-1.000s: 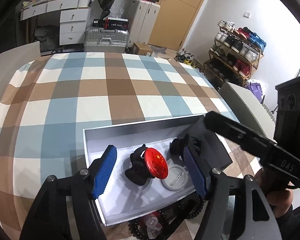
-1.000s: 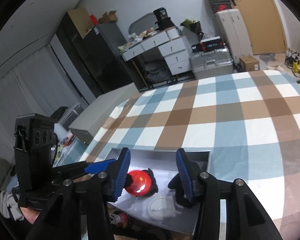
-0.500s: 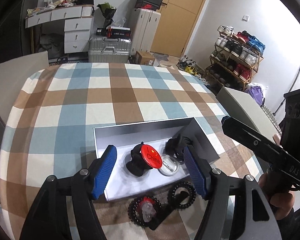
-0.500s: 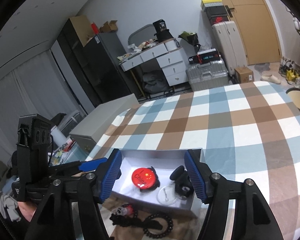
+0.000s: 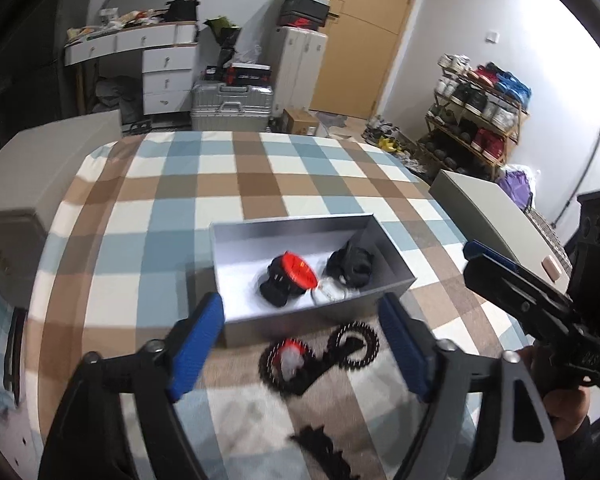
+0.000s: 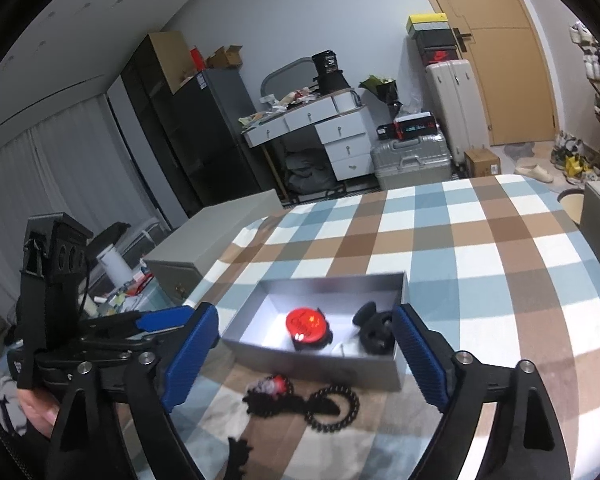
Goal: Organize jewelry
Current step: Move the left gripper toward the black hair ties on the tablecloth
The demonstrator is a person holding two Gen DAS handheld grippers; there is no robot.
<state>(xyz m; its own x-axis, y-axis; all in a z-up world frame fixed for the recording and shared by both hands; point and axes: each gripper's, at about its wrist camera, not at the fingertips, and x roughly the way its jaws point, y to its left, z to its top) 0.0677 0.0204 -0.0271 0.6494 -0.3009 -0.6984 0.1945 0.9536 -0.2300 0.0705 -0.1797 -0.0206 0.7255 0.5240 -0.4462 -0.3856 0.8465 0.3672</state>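
Observation:
A grey open box (image 5: 292, 226) (image 6: 332, 280) sits on the checked tablecloth. Inside lie a red round badge (image 5: 298, 272) (image 6: 306, 322) on a black piece, a black clip (image 5: 352, 266) (image 6: 374, 332) and a small clear disc (image 5: 330, 292). In front of the box lie a black bead bracelet (image 5: 356, 346) (image 6: 334, 408), a beaded one with a red and clear charm (image 5: 286, 360) (image 6: 270, 390) and another black piece (image 5: 320, 444). My left gripper (image 5: 300, 312) and right gripper (image 6: 306, 320) hover short of the box. Both sets of jaws are opening with nothing gripped.
The tablecloth (image 5: 220, 184) covers a rounded table. Grey chair backs stand at its left (image 5: 40, 152) and right (image 5: 496, 216). Beyond are a white desk (image 5: 156, 60), a silver suitcase (image 5: 230, 106) and a shoe rack (image 5: 476, 120).
Both grippers have drawn back and upward from the box, and their jaws have spread wider. The bracelets in front of the box have come into full view.

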